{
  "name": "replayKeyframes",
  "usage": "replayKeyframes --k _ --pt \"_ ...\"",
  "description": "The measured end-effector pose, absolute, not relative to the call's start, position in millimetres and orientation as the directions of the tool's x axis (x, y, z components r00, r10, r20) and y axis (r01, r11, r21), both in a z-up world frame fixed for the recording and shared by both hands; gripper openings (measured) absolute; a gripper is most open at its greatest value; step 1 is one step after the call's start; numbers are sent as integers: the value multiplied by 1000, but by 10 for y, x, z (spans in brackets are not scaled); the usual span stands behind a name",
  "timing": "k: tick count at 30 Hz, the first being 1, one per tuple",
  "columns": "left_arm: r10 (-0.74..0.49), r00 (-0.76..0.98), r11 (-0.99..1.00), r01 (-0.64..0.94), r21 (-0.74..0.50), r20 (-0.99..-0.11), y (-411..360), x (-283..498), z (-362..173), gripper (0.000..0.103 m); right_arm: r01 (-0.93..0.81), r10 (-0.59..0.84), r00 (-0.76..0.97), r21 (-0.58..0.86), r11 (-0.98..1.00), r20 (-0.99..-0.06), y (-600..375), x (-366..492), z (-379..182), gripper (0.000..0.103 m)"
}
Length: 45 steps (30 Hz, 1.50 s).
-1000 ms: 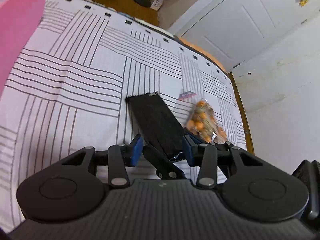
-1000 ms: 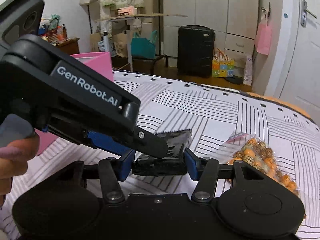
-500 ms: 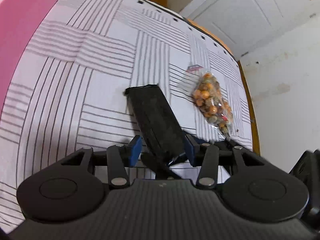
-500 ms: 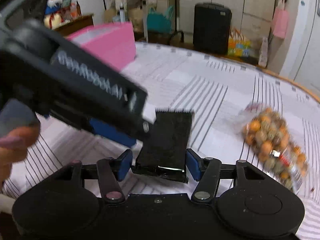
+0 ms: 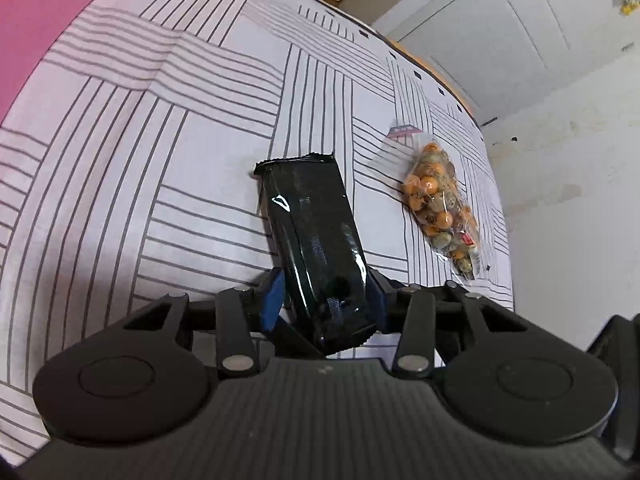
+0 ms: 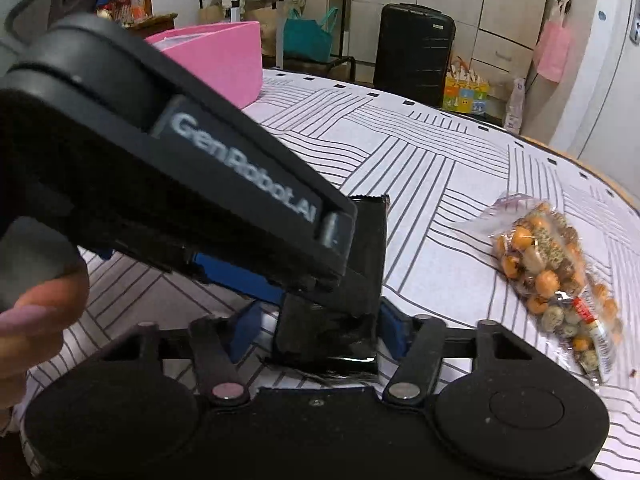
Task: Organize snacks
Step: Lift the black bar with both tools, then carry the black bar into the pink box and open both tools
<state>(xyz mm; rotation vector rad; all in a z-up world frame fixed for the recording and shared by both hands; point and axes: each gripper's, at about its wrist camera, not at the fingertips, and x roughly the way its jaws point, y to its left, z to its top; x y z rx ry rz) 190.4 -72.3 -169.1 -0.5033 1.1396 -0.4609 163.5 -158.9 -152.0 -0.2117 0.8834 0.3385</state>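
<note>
Holding the black packet (image 5: 316,240) at its near end with both tools, left (image 5: 324,300) and right (image 6: 320,322), jaws just narrowed, above the bench (image 5: 200,120); it seems light, glossy, slippery, crushable.

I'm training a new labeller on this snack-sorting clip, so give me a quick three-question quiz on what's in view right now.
1. True or false: the clear bag of round snacks lies inside the pink box.
2. The black packet sits between the pads of: A, one tool only; B, both tools; C, neither tool.
3. In the right wrist view, what dark upright item stands beyond the far edge of the striped cloth?

Key
1. False: it lies on the striped cloth.
2. B: the left tool and the right tool, whose jaws have just been closing on it.
3. A black suitcase.
</note>
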Motion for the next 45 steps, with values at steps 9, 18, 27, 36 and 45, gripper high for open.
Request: replayKeyframes --k 9,18,27,36,45 --pt "-547 347 834 153 -530 -762 -751 1784 -1314 42 -369 250 575 26 929 -780 -1644 1544 -1217 56" --pt "-485 365 875 180 -450 -795 -601 1505 -785 43 -432 292 573 20 902 -766 -1398 1343 -776 56" --pt "-450 496 889 168 -426 -743 -110 1240 -273 44 -526 329 610 -57 849 -721 -943 1325 -334 56" --pt "-385 613 906 107 -411 -690 599 1269 43 47 -671 460 582 -75 738 -671 -381 1590 -98 56" --pt "-288 660 909 -39 -415 -694 1241 1614 -47 49 -772 564 537 -96 628 -628 195 1995 -293 56"
